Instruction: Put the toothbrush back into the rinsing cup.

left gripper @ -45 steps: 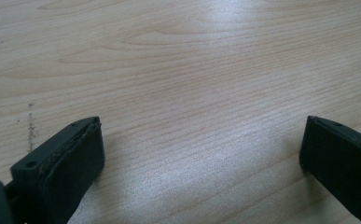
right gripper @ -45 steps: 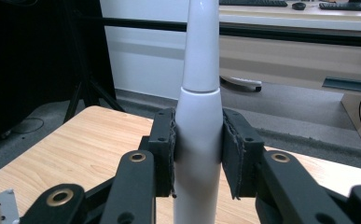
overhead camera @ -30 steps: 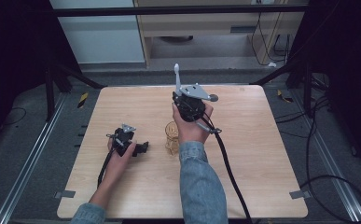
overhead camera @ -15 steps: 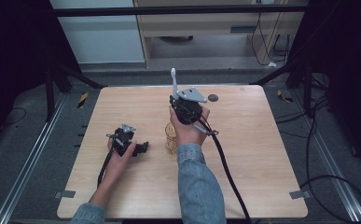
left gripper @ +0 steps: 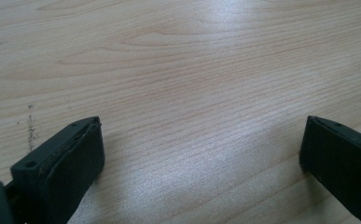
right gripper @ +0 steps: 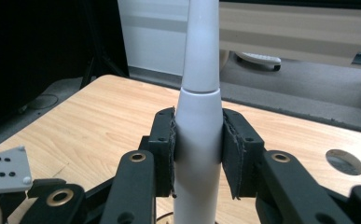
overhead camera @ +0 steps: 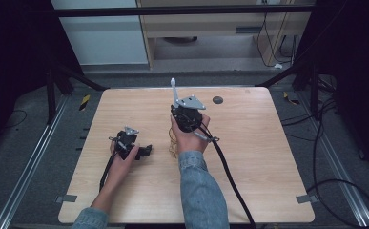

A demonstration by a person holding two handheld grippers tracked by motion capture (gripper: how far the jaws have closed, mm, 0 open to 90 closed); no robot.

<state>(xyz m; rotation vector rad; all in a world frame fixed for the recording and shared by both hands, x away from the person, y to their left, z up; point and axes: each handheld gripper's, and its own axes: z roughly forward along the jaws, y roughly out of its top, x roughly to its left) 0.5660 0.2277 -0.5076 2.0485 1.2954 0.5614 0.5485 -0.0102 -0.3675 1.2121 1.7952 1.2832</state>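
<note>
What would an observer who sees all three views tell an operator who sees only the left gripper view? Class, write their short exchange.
Operator: I see bare wood between my open jaws. Is the other gripper holding anything?
Observer: Yes. The right gripper is shut on a white tapered rod, whose thin end sticks out past the jaws.
Operator: Where is it relative to mine?
Observer: In the high view it is near the middle of the table, while the left gripper lies to the left, closer to the person's edge.
Operator: Is anything else on the table?
Observer: A tan coil lies beside the right hand.
</note>
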